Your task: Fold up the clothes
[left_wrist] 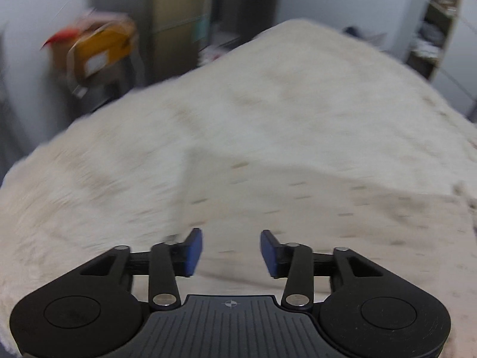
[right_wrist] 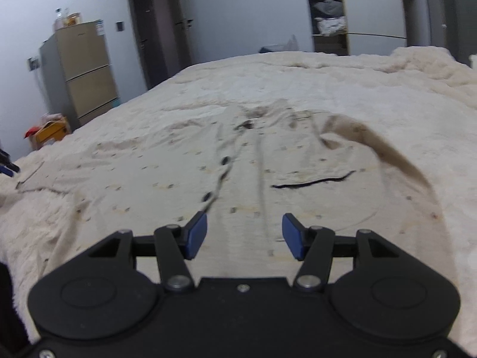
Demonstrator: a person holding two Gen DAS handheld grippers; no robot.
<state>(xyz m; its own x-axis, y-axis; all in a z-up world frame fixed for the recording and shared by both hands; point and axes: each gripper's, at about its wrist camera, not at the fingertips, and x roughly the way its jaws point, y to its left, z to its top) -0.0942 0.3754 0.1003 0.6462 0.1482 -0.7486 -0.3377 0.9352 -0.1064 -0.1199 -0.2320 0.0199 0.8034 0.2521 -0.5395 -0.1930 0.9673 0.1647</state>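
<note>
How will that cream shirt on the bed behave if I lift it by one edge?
The shirt probably droops limply: it lies flat with soft wrinkles. Likely light, being thin. It may drag on the fluffy blanket rather than slide, and its open front could part.

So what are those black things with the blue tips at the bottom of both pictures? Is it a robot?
Not a robot. A person holds one grabbing tool in each hand, and each tool has a small camera looking forward along its two fingers. That is why each picture shows the tool at the bottom.

The blurry picture comes from the left gripper. The sharper one comes from the right gripper. The blue parts are soft pads on the jaws. Both pairs of jaws stand apart with nothing between them, so nothing is held.

Underneath is a bed with a fluffy cream blanket. On it lies a pale shirt, front up, with dark buttons down the middle. It is the thing to fold. Behind, by the wall, stands a fridge.
</note>
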